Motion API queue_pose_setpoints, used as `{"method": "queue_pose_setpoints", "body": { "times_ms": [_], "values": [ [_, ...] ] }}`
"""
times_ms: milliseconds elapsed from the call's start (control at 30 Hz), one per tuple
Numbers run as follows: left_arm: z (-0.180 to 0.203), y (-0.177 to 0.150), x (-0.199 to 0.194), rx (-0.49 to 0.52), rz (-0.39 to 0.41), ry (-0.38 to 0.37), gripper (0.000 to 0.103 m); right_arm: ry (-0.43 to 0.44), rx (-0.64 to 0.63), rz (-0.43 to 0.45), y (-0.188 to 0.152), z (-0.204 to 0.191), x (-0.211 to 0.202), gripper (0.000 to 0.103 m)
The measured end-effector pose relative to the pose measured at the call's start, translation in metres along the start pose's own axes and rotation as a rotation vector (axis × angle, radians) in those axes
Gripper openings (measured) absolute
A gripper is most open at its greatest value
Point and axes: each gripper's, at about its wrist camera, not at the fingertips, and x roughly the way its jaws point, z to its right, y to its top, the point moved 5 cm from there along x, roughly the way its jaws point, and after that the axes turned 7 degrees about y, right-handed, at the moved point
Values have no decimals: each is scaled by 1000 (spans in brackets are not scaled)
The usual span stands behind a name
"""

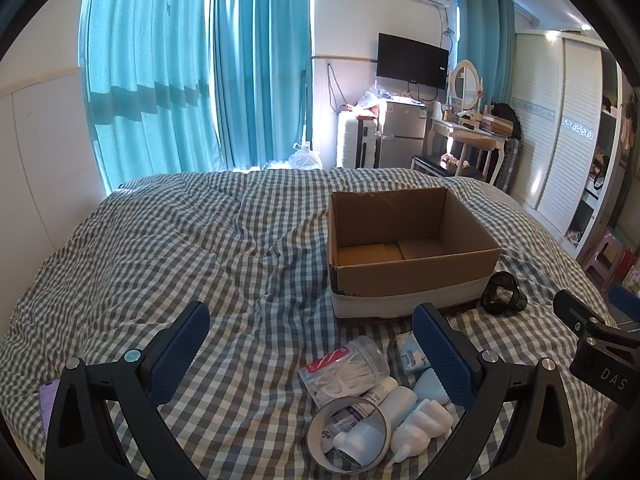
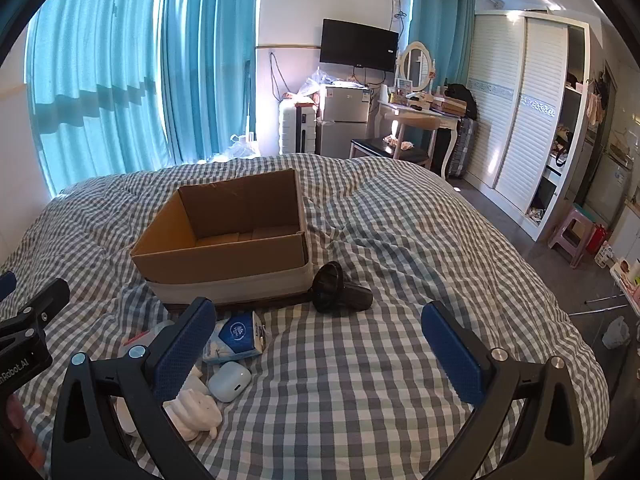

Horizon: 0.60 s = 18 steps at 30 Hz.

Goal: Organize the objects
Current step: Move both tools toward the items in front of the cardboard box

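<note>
An open, empty cardboard box (image 1: pixel 412 276) stands on the checked bed; it also shows in the right wrist view (image 2: pixel 224 264). In front of it lies a pile: a floss-pick jar (image 1: pixel 352 364), a tape roll (image 1: pixel 348 436), white bottles (image 1: pixel 394 398), a tissue pack (image 2: pixel 236 338), a pale blue earbud case (image 2: pixel 229 381) and a white cloth bundle (image 2: pixel 196 414). A black cylinder (image 2: pixel 340 288) lies right of the box. My left gripper (image 1: pixel 312 354) is open above the pile. My right gripper (image 2: pixel 318 354) is open over bare bedding right of the pile.
The checked duvet (image 1: pixel 160 260) covers the whole bed. A phone (image 1: pixel 48 404) lies at the left edge. Beyond the bed stand curtains, a fridge (image 2: pixel 344 120), a dressing table and a wardrobe (image 2: pixel 520 108). A pink stool (image 2: pixel 572 234) stands on the floor right.
</note>
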Motion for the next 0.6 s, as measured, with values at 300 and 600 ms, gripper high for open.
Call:
{"method": "queue_pose_setpoints", "body": {
  "times_ms": [300, 600],
  "values": [
    [-5, -2, 6, -10, -31, 7, 103, 8, -4, 4, -1, -2, -1, 103],
    [-7, -3, 6, -12, -33, -4, 103, 4, -4, 6, -1, -5, 0, 103]
  ]
}}
